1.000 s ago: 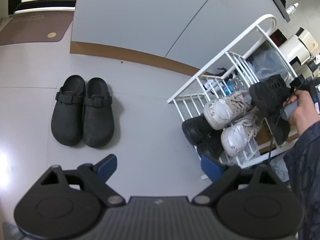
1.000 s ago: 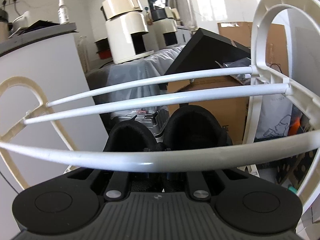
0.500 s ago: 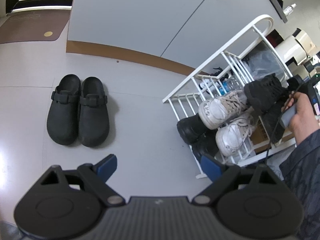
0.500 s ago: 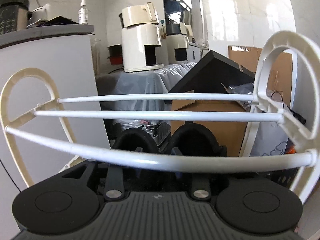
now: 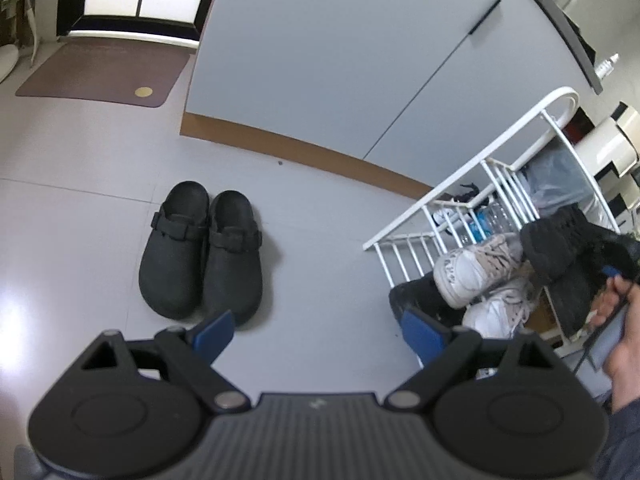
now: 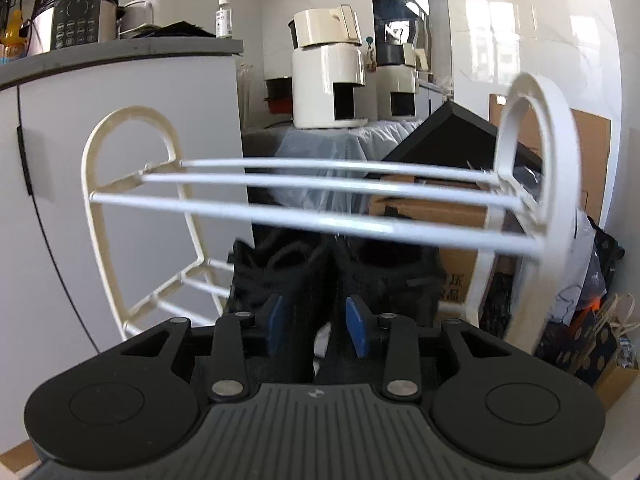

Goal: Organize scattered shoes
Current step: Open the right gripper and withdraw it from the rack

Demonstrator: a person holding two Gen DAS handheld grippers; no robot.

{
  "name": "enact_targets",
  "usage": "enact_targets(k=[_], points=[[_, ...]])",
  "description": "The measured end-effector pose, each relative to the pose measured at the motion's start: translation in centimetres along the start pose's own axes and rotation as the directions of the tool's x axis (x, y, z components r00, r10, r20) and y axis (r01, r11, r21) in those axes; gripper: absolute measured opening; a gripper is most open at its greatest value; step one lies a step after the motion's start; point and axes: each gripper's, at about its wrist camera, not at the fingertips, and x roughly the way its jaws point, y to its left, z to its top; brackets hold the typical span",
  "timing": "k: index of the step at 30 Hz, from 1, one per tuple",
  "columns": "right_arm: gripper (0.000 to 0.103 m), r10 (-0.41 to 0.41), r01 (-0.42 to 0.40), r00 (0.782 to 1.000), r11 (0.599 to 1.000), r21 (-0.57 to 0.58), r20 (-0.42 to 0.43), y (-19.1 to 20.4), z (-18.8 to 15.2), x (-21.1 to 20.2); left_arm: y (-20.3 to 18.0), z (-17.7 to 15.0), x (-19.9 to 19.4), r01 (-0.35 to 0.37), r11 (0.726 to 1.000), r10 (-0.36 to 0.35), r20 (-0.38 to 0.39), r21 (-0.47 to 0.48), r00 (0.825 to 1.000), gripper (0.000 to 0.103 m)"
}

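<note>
Landmark: white shoe rack.

- Black sneakers: set as a pair on an upper tier of the rack, under its top rails. Judged placed.
- Right gripper: fingers are opening; the inner heel edges of the sneakers are seen between them, not pinched.
- White sneakers: lodged on the rack below the black pair. A dark shoe is seen lower still.
- Black clogs: side by side on the floor, well apart from the rack. Judged outstanding.
- Left gripper: fingers spread wide, nothing held, aimed at the floor between clogs and rack.
</note>
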Motion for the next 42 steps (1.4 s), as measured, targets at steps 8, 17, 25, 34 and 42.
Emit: enact_targets(k=[8,17,25,34,42], points=[[0.044,0.014,-0.015,0.998,1.0,-0.01,-0.058,-1.6,-1.8,-2.5,-0.5,-0.2,-0.6,-0.003,0.999,0.003,0.005,0.033,1.0,0.093],[0.051,0.065,-0.067,0.994,0.997,-0.027,-0.09,-3.2,-3.1,-6.1,-0.6,-0.4,-0.1,-0.025,0.999,0.026,-0.007,0.036,1.0,0.093],[0.052,0.146,-0.154,0.985,0.984,-0.09,-0.091,-4.3,-2.6,-9.2,-0.9,-0.7,-1.2,-0.028,0.999,0.027,0.023,0.032,0.999,0.092],[0.052,0.19,-0.192,0.968,0.981,0.0,-0.162,-6.2,-2.8,-13.1,-0.7,-1.4,-2.5,-0.057,0.996,0.055,0.043,0.067,0.998,0.093],[0.057,0.242,-0.238,0.953,0.97,0.048,-0.184,-6.3,-3.2,-15.0,-1.2,-2.9,-2.9,-0.046,0.996,0.045,0.015,0.07,0.999,0.093]])
